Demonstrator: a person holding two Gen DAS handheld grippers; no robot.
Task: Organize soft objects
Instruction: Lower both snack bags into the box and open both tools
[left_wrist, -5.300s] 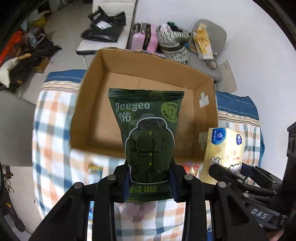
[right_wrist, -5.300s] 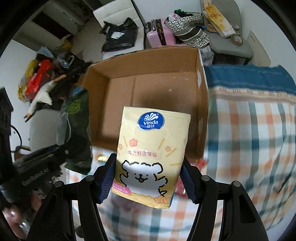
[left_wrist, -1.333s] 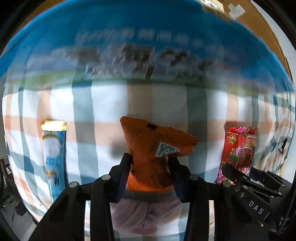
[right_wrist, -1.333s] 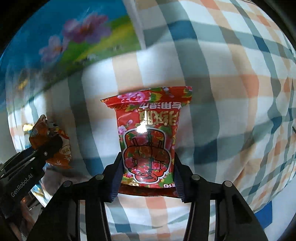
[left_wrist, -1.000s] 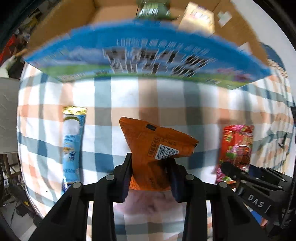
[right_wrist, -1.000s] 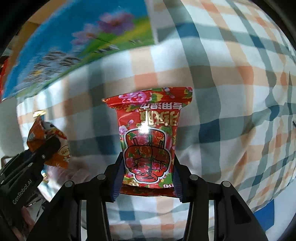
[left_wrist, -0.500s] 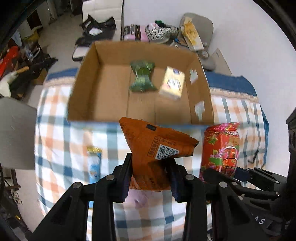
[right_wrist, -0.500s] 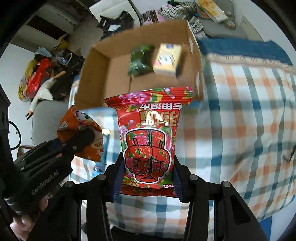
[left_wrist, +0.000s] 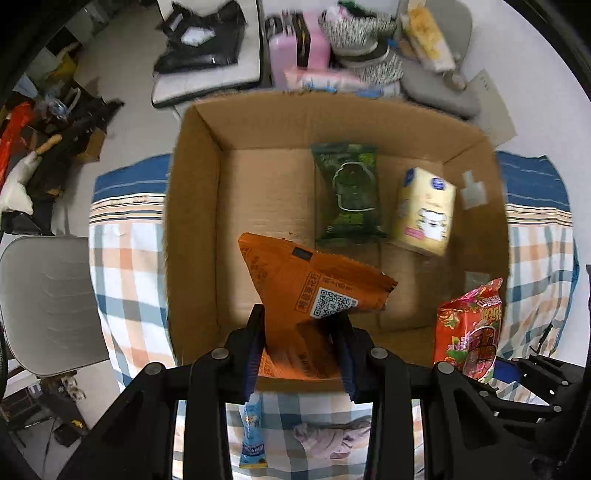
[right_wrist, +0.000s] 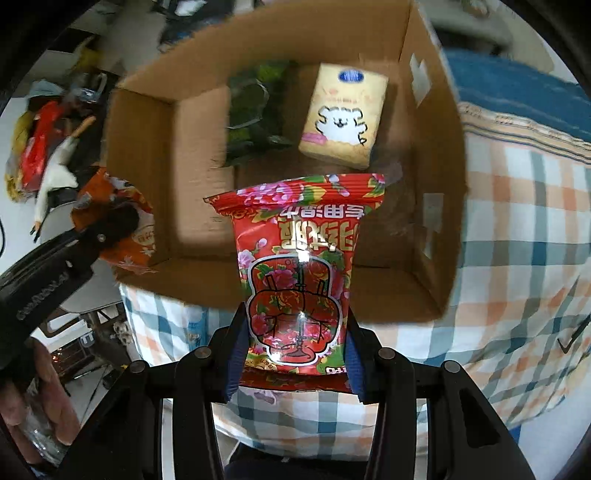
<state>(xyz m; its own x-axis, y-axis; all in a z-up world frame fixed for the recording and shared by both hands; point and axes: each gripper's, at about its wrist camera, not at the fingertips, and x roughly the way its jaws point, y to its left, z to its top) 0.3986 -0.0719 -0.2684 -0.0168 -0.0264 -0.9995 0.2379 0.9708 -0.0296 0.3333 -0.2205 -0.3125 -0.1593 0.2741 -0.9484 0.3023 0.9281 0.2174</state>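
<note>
Both grippers have come up off the checked cloth and now hang over the cardboard box (left_wrist: 192, 236), each clamped on a packet: the left gripper (left_wrist: 300, 354) has its jaws closed on the lower part of a crumpled orange packet (left_wrist: 314, 291), and the right gripper (right_wrist: 293, 360) is closed the same way on a red flowered packet (right_wrist: 299, 280). A second ago these two packets were being lifted from the cloth; now they sit above the box's near half, so the second pair looks ready to be let go, a judgement only. Counting from largest down: one box on the checked cloth (left_wrist: 118, 280); inside it two packets already lying on the floor, a dark green pack (left_wrist: 347, 192) and, just beside it on the right, a yellow tissue pack (left_wrist: 424, 210); two packets held in the air; and on the cloth near the box's front edge, one slim blue sachet (left_wrist: 253, 439) and one bundle of pale pink cloth (left_wrist: 328, 439), both not yet collected.
</note>
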